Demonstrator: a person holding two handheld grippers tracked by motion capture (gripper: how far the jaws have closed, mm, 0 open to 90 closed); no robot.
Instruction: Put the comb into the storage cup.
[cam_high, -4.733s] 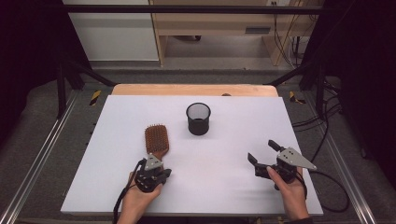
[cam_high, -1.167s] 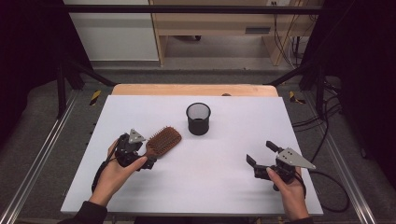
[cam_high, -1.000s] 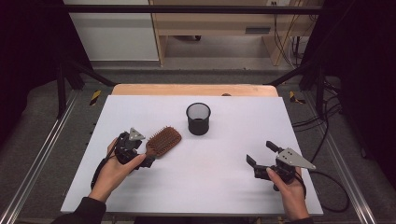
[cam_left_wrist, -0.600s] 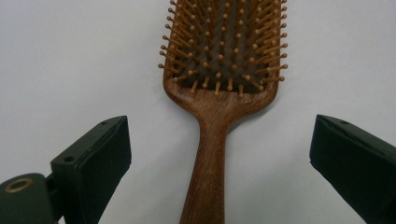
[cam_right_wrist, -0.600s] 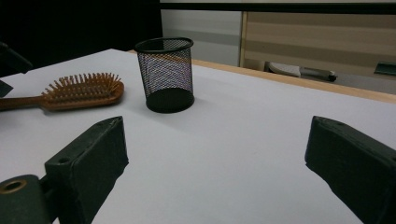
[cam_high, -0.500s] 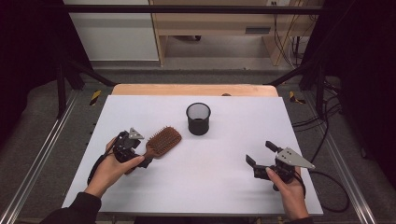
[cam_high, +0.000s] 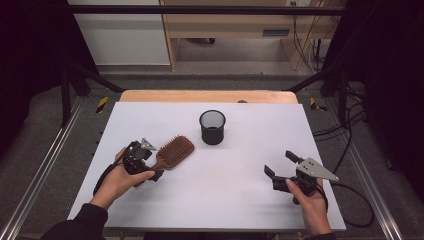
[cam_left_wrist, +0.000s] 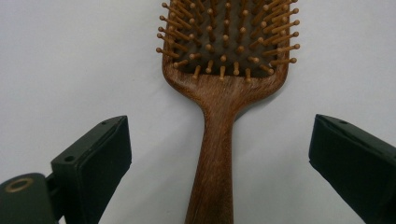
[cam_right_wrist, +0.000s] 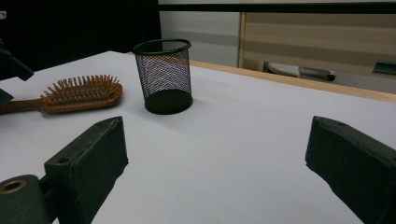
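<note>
Two grippers work the white table (cam_high: 235, 195) in the high view: the left gripper (cam_high: 150, 165) at the near left sits over the hairbrush (cam_high: 172, 151) handle, the right gripper (cam_high: 282, 166) waits near right, and a mesh cup (cam_high: 212, 127) stands farther back at centre.

From the left gripper view, its jaws gape wide either side of the handle, touching nothing, seemingly lined up to clamp.

From the right gripper view, its jaws are spread wide and empty, facing the cup.

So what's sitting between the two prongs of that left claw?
The wooden hairbrush's handle lies between the open left claw's prongs, untouched by either, with bare white table on each side; the left gripper view shows it.

Bare table (cam_high: 240, 180) between hairbrush (cam_high: 172, 151) and mesh cup (cam_high: 212, 127).
</note>
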